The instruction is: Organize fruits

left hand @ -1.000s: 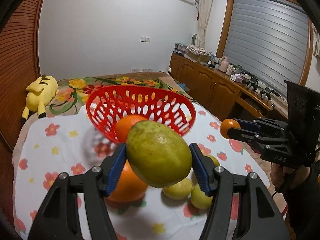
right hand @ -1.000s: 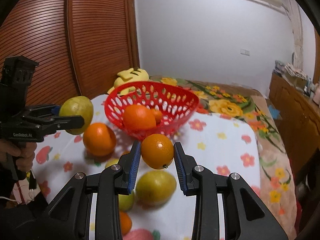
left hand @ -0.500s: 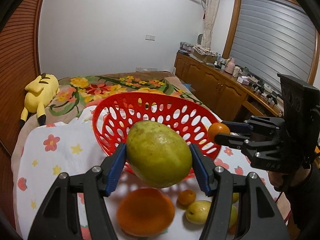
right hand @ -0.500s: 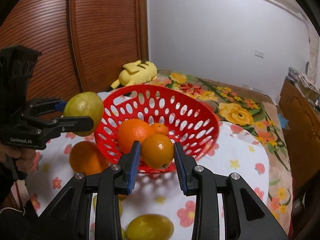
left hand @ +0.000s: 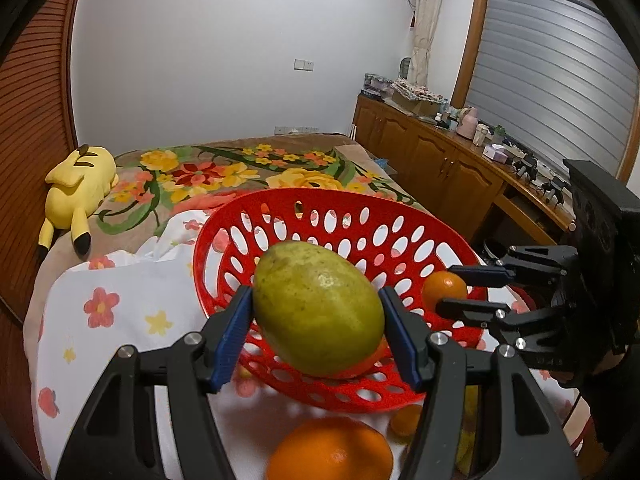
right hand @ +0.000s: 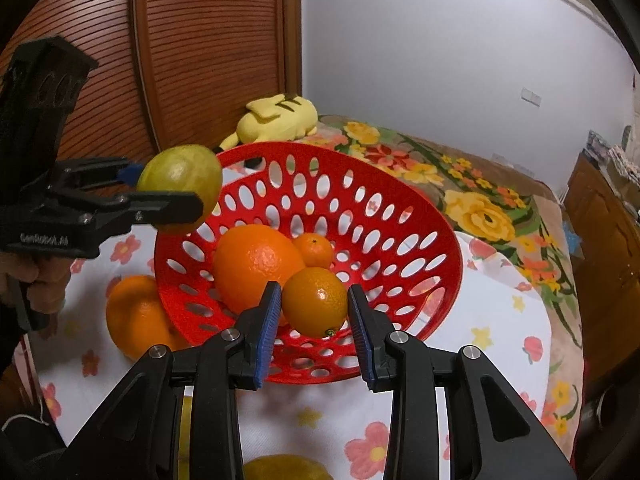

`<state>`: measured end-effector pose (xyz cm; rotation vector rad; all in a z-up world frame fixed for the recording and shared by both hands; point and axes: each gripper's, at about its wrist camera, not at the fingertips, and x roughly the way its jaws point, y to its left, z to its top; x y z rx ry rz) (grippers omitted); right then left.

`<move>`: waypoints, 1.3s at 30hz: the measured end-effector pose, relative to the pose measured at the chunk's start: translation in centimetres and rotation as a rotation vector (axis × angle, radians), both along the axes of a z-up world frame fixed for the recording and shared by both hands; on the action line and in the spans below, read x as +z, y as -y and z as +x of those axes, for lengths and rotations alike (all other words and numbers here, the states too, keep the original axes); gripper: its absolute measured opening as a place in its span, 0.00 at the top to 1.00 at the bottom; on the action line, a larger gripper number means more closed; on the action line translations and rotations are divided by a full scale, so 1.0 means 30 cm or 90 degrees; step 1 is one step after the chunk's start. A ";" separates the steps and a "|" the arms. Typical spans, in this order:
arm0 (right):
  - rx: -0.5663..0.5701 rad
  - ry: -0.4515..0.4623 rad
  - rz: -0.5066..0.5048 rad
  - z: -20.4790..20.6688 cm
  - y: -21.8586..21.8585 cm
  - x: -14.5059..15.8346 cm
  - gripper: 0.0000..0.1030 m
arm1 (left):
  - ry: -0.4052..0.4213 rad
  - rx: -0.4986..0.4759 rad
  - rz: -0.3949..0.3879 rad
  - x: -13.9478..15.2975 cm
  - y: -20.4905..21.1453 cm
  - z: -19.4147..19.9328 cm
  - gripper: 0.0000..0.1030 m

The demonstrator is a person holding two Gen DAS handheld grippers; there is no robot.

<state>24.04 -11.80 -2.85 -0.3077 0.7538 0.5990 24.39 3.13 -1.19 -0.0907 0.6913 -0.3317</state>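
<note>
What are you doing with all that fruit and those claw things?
A person is sorting fruit into the red basket. The left claw is squeezing a big green mango, and the right claw is squeezing a small orange. Both are held up by the basket, not let go. A big orange and a tiny one already sit inside. Other fruit lies on the flowery cloth.
</note>
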 end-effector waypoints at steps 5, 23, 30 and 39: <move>0.002 0.004 0.002 0.005 -0.009 0.003 0.65 | -0.008 -0.002 0.011 -0.009 0.002 0.035 0.39; -0.010 0.019 0.018 0.003 0.022 0.039 0.64 | -0.013 0.012 0.043 -0.016 0.017 0.127 0.32; -0.012 0.028 0.023 -0.018 0.029 0.055 0.64 | -0.008 0.018 0.043 -0.006 0.004 0.100 0.32; -0.028 0.042 0.037 -0.084 0.047 0.088 0.64 | 0.007 0.018 0.045 0.018 0.006 0.017 0.32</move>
